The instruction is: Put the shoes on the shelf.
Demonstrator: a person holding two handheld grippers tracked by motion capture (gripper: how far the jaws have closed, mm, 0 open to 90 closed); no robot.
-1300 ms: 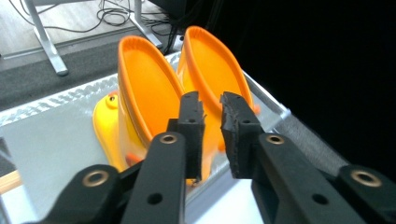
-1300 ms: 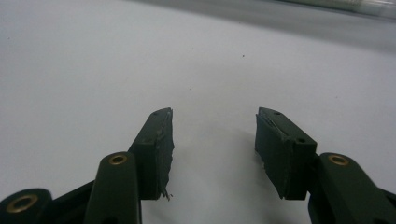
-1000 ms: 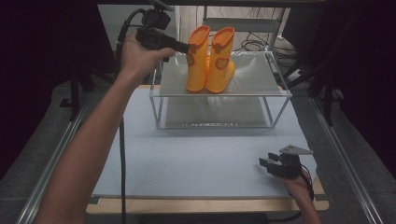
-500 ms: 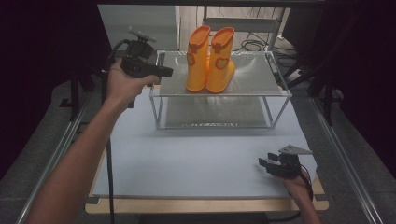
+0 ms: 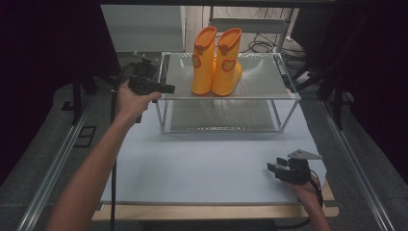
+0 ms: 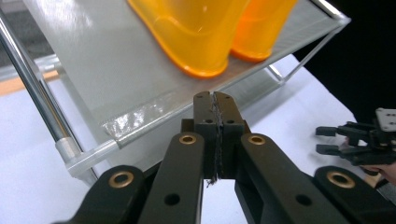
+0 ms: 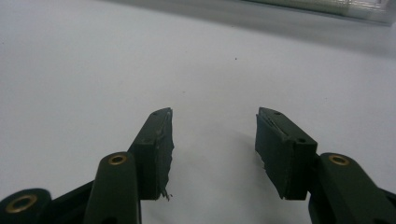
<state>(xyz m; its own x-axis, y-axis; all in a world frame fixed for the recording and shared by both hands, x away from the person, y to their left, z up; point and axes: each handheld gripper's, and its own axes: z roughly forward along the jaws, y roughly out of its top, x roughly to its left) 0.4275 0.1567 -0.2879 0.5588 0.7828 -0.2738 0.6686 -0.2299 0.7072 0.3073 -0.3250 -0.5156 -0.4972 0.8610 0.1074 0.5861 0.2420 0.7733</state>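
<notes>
Lowered since a second ago, the left gripper [image 5: 166, 88] hangs, jaws together, beside the wire-framed glass shelf's [image 5: 250, 97] left edge. Glossy orange rubber boots [image 5: 216, 61] stand upright on that shelf. Well in front of it, the right gripper [image 5: 273, 170] rests with jaws apart, empty.

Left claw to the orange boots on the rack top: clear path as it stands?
Probably yes. The left claw sits shut at the rack's left front corner, level with the top shelf, and nothing stands between it and the orange boots. It would need to open first. The right claw rests far off, open.
</notes>
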